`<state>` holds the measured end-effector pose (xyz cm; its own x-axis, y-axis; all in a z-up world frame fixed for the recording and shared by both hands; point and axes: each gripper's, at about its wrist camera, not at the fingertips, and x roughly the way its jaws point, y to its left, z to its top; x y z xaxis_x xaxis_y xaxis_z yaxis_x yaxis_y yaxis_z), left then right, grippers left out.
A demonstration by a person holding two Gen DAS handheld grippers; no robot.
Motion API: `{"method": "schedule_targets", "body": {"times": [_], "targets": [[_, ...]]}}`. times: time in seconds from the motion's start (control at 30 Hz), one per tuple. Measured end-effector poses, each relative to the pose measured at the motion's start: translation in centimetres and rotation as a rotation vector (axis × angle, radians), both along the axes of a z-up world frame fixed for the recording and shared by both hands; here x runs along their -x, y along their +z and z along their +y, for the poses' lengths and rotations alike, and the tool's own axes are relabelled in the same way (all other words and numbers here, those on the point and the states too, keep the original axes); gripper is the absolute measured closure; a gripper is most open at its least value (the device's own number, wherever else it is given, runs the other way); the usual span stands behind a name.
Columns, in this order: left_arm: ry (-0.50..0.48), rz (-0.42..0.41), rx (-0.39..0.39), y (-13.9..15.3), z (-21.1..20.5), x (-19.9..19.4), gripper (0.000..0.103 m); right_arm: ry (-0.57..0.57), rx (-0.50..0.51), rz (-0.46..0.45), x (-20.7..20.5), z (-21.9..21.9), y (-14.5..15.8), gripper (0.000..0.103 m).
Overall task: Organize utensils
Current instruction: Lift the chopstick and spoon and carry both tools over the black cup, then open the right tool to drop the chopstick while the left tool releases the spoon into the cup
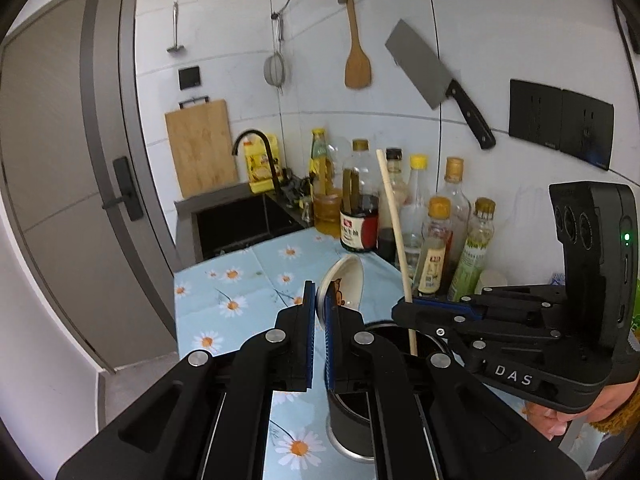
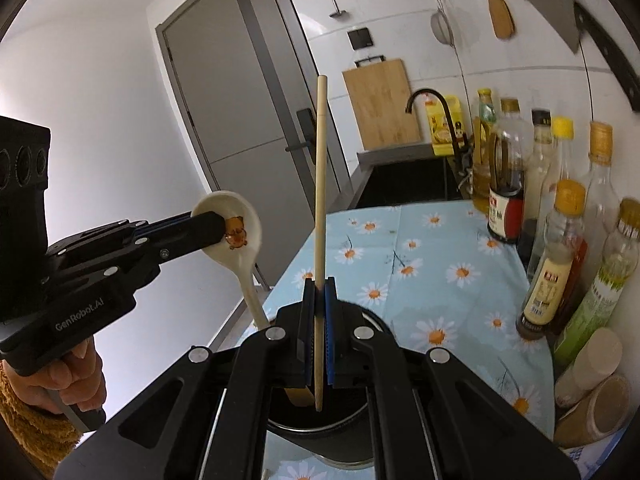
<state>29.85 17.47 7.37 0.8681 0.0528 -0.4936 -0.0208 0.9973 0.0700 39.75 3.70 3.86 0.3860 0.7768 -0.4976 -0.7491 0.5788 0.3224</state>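
1. Wooden chopstick [image 2: 319, 208] is clamped between the pads of my right gripper [image 2: 319, 320], standing near upright, long axis vertical. Its lower tip hangs just inside the mouth of the dark holder [image 2: 344, 432], which sits directly under that gripper.
2. From the left wrist view the same chopstick [image 1: 396, 232] leans slightly, top tilted away to the left, lower end dipping into the holder [image 1: 348, 420].
3. Left gripper [image 1: 318, 320] is closed on the bowl of the white spoon [image 1: 342, 284]. In the right wrist view the spoon [image 2: 236, 236] hangs handle-down, handle end at or just over the holder's left rim; can't tell if it's touching.
4. My read: chopstick goes first. Right gripper is nearer the opening & already lined up, so the coming move is a straight drop or a short lowering, then let go.
5. Room: both grippers crowd the holder's mouth, near each other, so I'd keep the left one off to its side till the right one clears.
6. Edges: bottles [image 2: 560, 264] stand close on the right of the table [image 2: 440, 248]; table edge falls away on the left, by the spoon. Best exit for the right gripper looks like straight up & back.
7. Another flat wooden piece [image 2: 300, 396] seems to sit in the holder already; hard to ID.
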Motion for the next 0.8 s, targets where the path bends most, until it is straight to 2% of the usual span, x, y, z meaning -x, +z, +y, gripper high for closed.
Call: {"method": "schedule_targets", "body": {"times": [0.2, 0.37, 0.43, 0.5, 0.8], "targets": [[-0.006, 0.043, 0.03, -1.5, -0.1, -0.5, 0.1, -0.003, 0.011, 0.01, 0.3, -0.1, -0.8, 0.097], [-0.003, 0.077, 0.146, -2.3, 0.6, -0.5, 0.095, -0.017, 0.025, 0.039, 0.4, -0.2, -1.3, 0.094], [-0.004, 0.085, 0.152, -2.5, 0.6, -0.5, 0.093, -0.019, 0.02, 0.035, 0.6, -0.5, -1.1, 0.093], [-0.003, 0.091, 0.157, -2.7, 0.5, -0.5, 0.093, -0.016, 0.014, 0.044, 0.8, -0.7, -0.9, 0.085], [0.001, 0.113, 0.189, -2.7, 0.7, -0.4, 0.091, -0.034, -0.007, 0.044, 1.4, -1.9, 0.3, 0.085]]}}
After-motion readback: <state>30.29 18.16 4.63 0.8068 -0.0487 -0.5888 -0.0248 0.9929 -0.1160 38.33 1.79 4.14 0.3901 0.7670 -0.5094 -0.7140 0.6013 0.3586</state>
